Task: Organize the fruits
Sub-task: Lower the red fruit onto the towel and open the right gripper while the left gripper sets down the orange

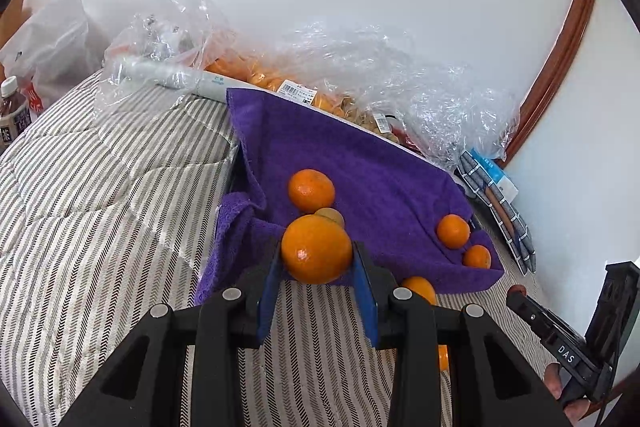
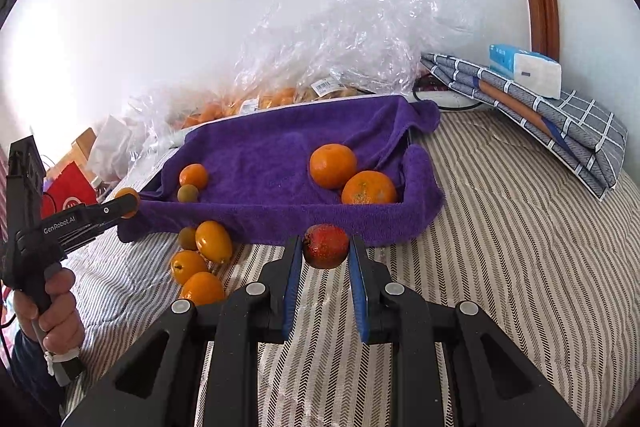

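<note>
My left gripper is shut on an orange and holds it at the near left edge of a tray lined with a purple towel. In the right wrist view the left gripper shows at the tray's left corner. The tray holds several oranges and a small green-brown fruit. My right gripper is shut on a dark red fruit just in front of the towel's near edge. Several oranges lie loose on the striped bedding left of it.
Crinkled clear plastic bags with more fruit lie behind the tray by the wall. Folded checked cloth and a tissue pack sit at the right. A bottle and white bag stand at the far left. Striped bedding covers the surface.
</note>
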Demonstrator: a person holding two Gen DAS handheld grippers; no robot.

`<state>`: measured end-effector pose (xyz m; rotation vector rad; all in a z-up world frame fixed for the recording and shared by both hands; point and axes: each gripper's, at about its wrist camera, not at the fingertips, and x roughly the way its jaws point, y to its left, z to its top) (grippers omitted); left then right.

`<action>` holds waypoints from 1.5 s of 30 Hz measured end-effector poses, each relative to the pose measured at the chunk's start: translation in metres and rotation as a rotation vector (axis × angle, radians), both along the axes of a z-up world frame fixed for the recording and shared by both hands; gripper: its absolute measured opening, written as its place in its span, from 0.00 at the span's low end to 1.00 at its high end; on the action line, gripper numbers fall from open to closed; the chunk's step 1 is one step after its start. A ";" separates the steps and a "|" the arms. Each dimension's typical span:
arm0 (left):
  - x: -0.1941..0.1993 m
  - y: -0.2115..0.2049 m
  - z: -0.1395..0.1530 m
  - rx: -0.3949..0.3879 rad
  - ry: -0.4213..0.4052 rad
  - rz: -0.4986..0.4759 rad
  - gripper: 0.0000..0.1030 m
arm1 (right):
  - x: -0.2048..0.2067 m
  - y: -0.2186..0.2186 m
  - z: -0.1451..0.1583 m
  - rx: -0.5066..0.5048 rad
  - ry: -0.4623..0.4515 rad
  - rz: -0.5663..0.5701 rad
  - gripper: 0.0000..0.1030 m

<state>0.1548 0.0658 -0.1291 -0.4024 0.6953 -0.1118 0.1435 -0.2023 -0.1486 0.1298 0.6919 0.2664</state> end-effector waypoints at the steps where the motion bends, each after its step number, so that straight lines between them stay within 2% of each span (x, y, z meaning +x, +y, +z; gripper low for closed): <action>1: -0.001 0.002 0.001 0.004 -0.004 0.005 0.32 | -0.002 0.000 0.001 -0.004 -0.010 -0.003 0.23; 6: 0.002 0.014 0.007 0.040 0.009 0.019 0.32 | 0.002 -0.002 0.013 0.028 -0.018 0.008 0.23; 11: 0.025 0.015 0.016 0.043 0.022 -0.003 0.32 | 0.025 0.012 0.039 -0.014 -0.054 0.023 0.23; 15: 0.049 0.005 0.015 0.065 0.035 -0.034 0.32 | 0.049 0.028 0.046 -0.033 -0.063 0.043 0.23; 20: 0.060 0.009 -0.002 0.019 0.072 -0.033 0.32 | 0.075 0.045 0.028 -0.032 -0.031 0.072 0.23; 24: 0.063 0.014 -0.005 0.013 0.077 -0.041 0.32 | 0.080 0.049 0.010 -0.039 0.012 0.087 0.23; 30: 0.065 0.012 -0.007 0.015 0.079 -0.050 0.32 | 0.082 0.044 0.003 -0.026 0.042 0.072 0.23; 35: 0.067 0.011 -0.007 0.000 0.085 -0.059 0.32 | 0.087 0.047 -0.006 -0.064 0.080 0.070 0.23; 40: 0.068 0.007 -0.008 0.037 0.082 -0.055 0.32 | 0.088 0.054 -0.013 -0.115 0.103 0.080 0.23; 45: 0.067 0.002 -0.009 0.088 0.066 -0.054 0.32 | 0.089 0.051 -0.012 -0.108 0.114 0.084 0.23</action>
